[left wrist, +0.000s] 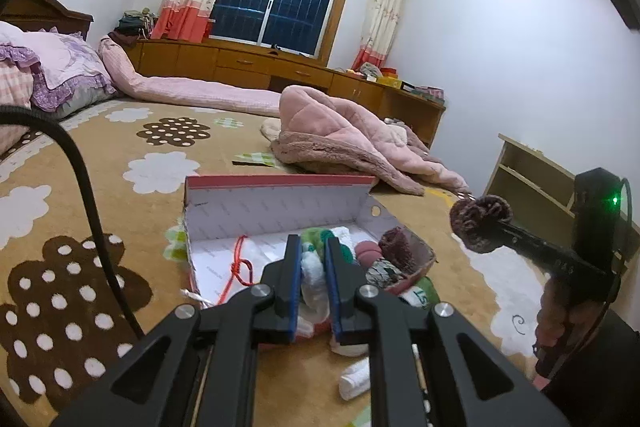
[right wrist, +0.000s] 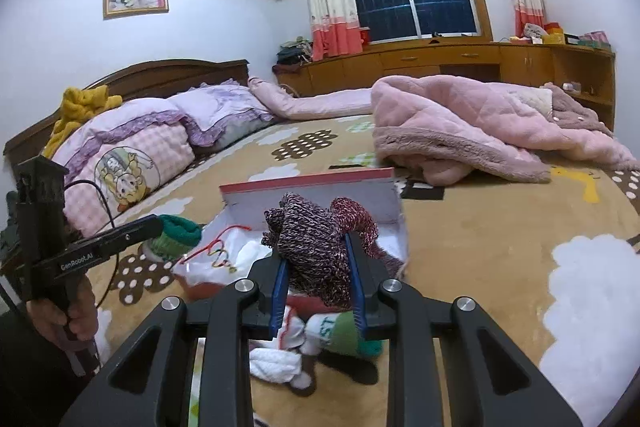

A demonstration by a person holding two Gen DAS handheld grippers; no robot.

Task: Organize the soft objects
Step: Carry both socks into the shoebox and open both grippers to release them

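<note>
A red shoe box (left wrist: 280, 203) with a white inside lies open on the bed; it holds rolled socks (left wrist: 396, 247) and a red cord (left wrist: 240, 267). My left gripper (left wrist: 313, 241) is shut on a white and green sock (left wrist: 314, 275), above the box's near side. My right gripper (right wrist: 316, 251) is shut on a maroon knit piece (right wrist: 308, 227), lifted in front of the box (right wrist: 312, 183). In each wrist view the other gripper shows from the side: the right gripper (left wrist: 486, 223) with its maroon bundle, the left gripper (right wrist: 158, 223) with its green sock (right wrist: 176, 235). Loose socks (right wrist: 340, 331) lie below.
A pink quilted garment (left wrist: 352, 143) is heaped on the bed beyond the box. Pillows (right wrist: 132, 155) and a rolled quilt lie at the headboard. A white rolled sock (left wrist: 354, 381) lies near the front edge. A black cable (left wrist: 80, 179) crosses left. A low shelf (left wrist: 532, 179) stands right.
</note>
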